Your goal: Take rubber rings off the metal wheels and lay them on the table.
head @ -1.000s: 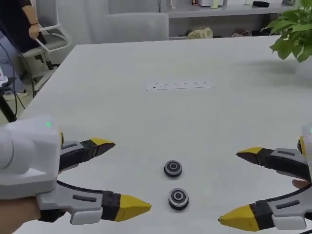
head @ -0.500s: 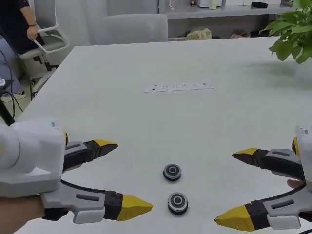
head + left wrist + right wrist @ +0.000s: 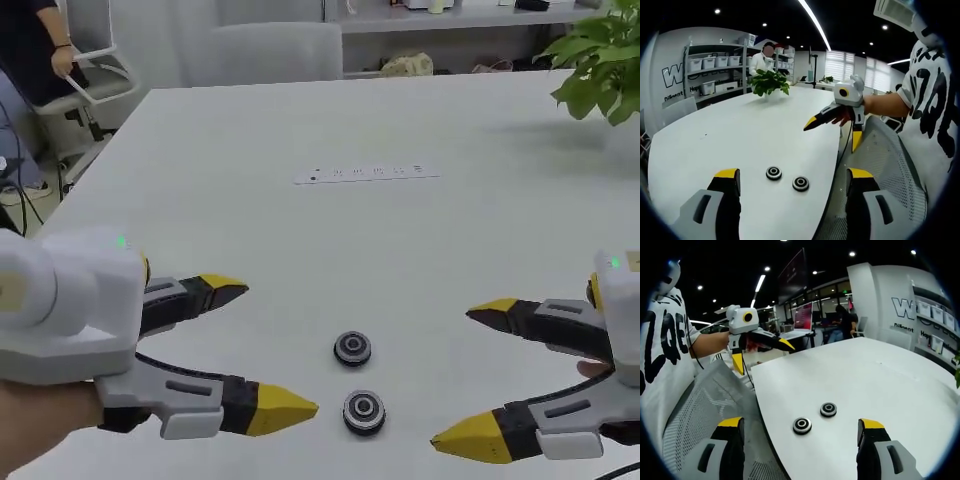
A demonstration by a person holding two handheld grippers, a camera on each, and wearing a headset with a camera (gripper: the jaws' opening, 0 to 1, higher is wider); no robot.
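Metal wheels (image 3: 352,348) between tongs (image 3: 280,349) (image 3: 450,376) (both spread)

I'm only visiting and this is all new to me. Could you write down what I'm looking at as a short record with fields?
Table: large, white
Near wheel: lies flat on the table, dark rubber ring on it
Far wheel: just beyond the near one, not touching it, ring on
Left gripper: jaws open, empty, left of the wheels
Right gripper: jaws open, empty, right of the wheels
Also there: power strip, plant
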